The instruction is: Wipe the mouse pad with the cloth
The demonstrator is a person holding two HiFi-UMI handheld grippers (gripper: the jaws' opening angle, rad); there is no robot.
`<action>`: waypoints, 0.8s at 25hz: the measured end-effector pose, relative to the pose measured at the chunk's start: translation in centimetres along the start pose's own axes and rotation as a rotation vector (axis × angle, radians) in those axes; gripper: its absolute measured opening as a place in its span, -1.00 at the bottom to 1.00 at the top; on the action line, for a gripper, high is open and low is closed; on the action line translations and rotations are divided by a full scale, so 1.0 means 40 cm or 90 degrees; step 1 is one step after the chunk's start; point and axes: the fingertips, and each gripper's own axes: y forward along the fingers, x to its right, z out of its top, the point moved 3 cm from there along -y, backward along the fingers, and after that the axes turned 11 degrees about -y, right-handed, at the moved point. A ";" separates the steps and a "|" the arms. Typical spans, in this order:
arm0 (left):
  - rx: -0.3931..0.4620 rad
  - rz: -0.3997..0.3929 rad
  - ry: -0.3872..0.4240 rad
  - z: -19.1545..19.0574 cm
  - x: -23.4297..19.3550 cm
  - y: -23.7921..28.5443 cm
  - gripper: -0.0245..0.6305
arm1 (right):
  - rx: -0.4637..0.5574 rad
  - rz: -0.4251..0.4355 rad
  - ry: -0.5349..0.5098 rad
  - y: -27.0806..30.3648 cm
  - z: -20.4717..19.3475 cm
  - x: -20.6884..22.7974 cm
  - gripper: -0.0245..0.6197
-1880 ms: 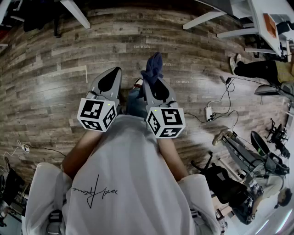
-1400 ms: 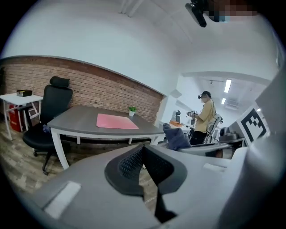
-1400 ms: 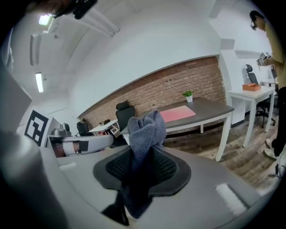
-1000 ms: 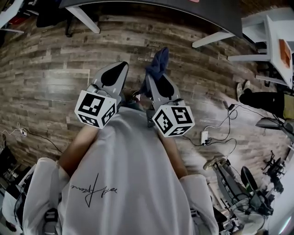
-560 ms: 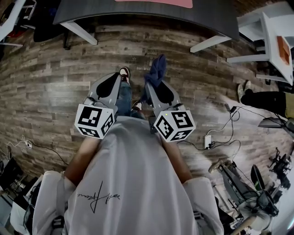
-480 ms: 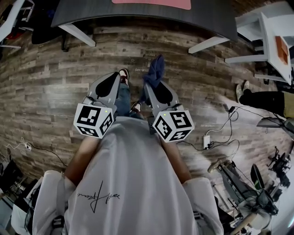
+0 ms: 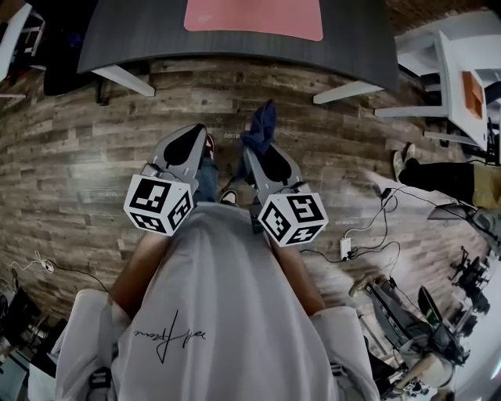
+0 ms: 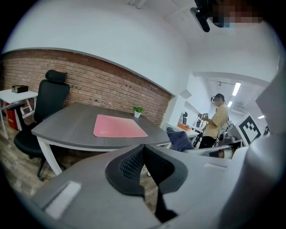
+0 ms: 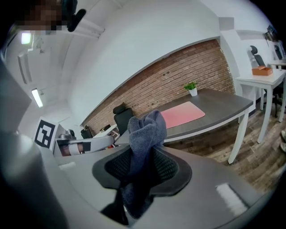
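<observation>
A pink mouse pad (image 7: pixel 254 17) (image 8: pixel 119 127) (image 9: pixel 182 114) lies flat on a dark grey table (image 7: pixel 141 35), ahead of me and out of reach. My right gripper (image 7: pixel 261 145) (image 9: pixel 142 172) is shut on a bunched dark blue cloth (image 7: pixel 261 125) (image 9: pixel 144 134) that sticks up past its jaws. My left gripper (image 7: pixel 191 138) (image 8: pixel 144 167) is shut with nothing in it. Both are held at chest height over the wooden floor, short of the table's near edge.
A black office chair (image 8: pixel 42 112) stands at the table's left end. A small potted plant (image 8: pixel 137 111) sits near the brick wall. White tables (image 7: pixel 462 55) stand on the right. Cables and a power strip (image 7: pixel 344 249) lie on the floor. A person (image 8: pixel 215 120) stands off to the right.
I have walked toward the table: it and the pink mouse pad have come into view at the top. Both grippers stay shut, the right one still holding the cloth.
</observation>
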 end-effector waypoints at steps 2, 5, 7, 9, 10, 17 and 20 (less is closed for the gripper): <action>-0.005 -0.006 -0.002 0.027 -0.023 0.024 -0.89 | 0.006 -0.001 0.019 0.038 0.033 0.008 -0.50; -0.016 -0.015 -0.003 0.055 -0.067 0.060 -0.89 | 0.007 -0.011 0.015 0.098 0.077 0.013 -0.50; -0.022 -0.018 -0.002 0.076 -0.099 0.081 -0.89 | 0.007 -0.020 0.012 0.136 0.099 0.014 -0.50; -0.017 -0.024 -0.003 0.106 -0.126 0.101 -0.89 | 0.008 -0.025 0.010 0.170 0.121 0.016 -0.50; -0.011 -0.024 -0.002 0.123 -0.138 0.110 -0.89 | 0.011 -0.025 0.012 0.185 0.132 0.018 -0.50; 0.043 0.021 0.002 0.216 -0.252 0.154 -0.92 | 0.006 -0.048 -0.019 0.293 0.187 0.003 -0.50; 0.055 0.009 -0.004 0.244 -0.275 0.167 -0.93 | -0.005 -0.089 -0.052 0.327 0.200 0.003 -0.50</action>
